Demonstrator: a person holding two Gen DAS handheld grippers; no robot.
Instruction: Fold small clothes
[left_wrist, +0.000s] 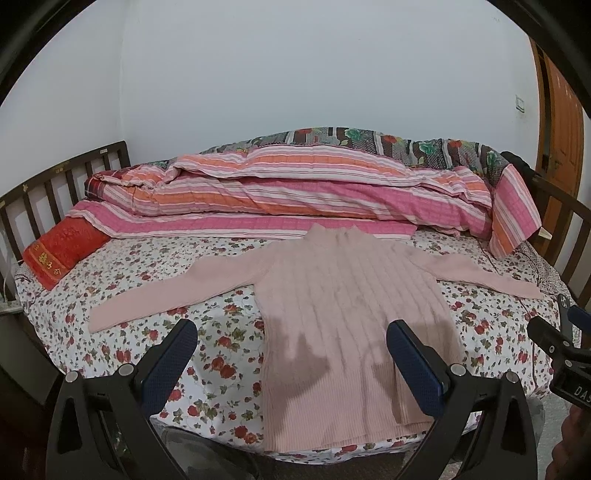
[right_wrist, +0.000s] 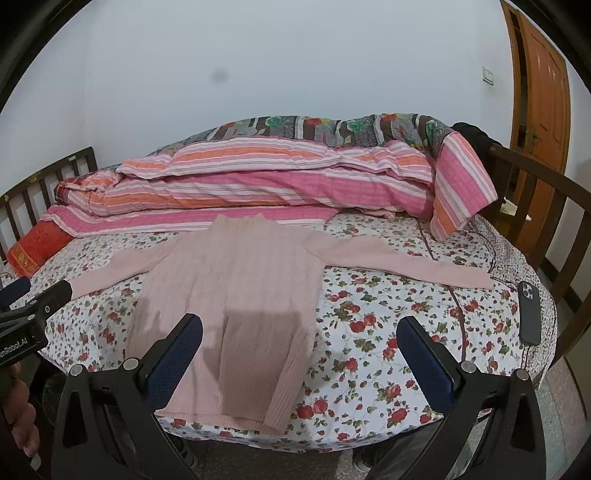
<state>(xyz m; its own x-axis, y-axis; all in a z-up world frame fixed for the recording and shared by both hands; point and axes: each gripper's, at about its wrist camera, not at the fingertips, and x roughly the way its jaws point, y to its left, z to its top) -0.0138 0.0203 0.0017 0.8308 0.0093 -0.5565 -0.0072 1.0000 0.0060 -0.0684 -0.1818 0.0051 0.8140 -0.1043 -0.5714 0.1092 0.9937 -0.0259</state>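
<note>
Two grippers, both spread wide and holding nothing: your left gripper (left_wrist: 291, 343) and right gripper (right_wrist: 301, 338) hover above the near edge of the bed (right_wrist: 369, 332). The pink sweater (left_wrist: 332, 302) lies flat there, sleeves out, hem at the near edge. A phone (right_wrist: 530, 314) sits by the right edge.

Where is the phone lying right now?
In the right wrist view the phone lies face down near the right edge of the floral sheet, just past the cuff of the pink sweater.
</note>
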